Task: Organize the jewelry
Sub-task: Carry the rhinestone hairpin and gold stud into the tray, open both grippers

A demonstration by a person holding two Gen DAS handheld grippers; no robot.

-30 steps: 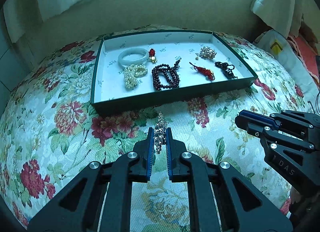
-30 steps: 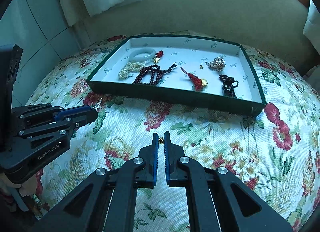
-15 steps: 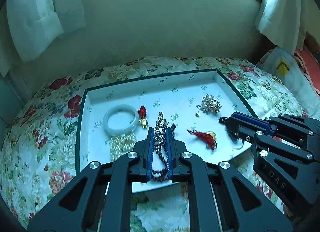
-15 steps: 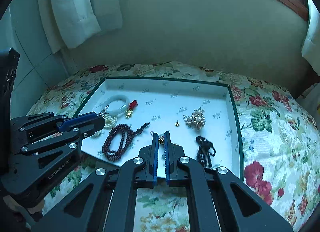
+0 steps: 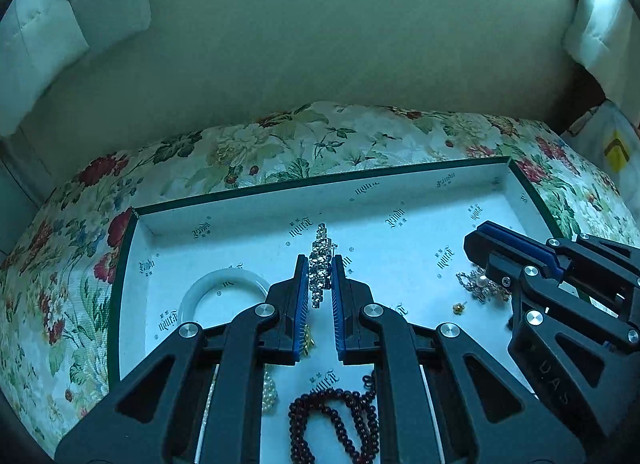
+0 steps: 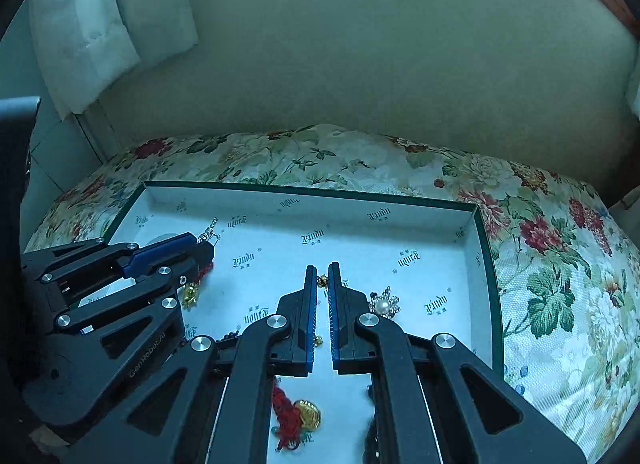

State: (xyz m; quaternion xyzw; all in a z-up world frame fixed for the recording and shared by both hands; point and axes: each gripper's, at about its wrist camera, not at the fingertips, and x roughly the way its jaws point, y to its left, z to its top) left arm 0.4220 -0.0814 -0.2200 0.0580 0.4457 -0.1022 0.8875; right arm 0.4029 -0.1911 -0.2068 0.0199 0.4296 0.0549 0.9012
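Rhinestone strip (image 5: 320,264), sparkly and upright, pinched by left gripper (image 5: 320,296); right gripper (image 6: 323,296) fingers grip a tiny gold stud (image 6: 322,281)

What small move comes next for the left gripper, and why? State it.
Probably lower, then open: the left gripper pinches the rhinestone piece over a bare patch of the tray floor, behind the white bangle.

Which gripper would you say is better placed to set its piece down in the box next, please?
Probably the left gripper: its rhinestone strand hangs over bare box floor. The right gripper holds only a tiny gold piece close beside the pearl brooch.
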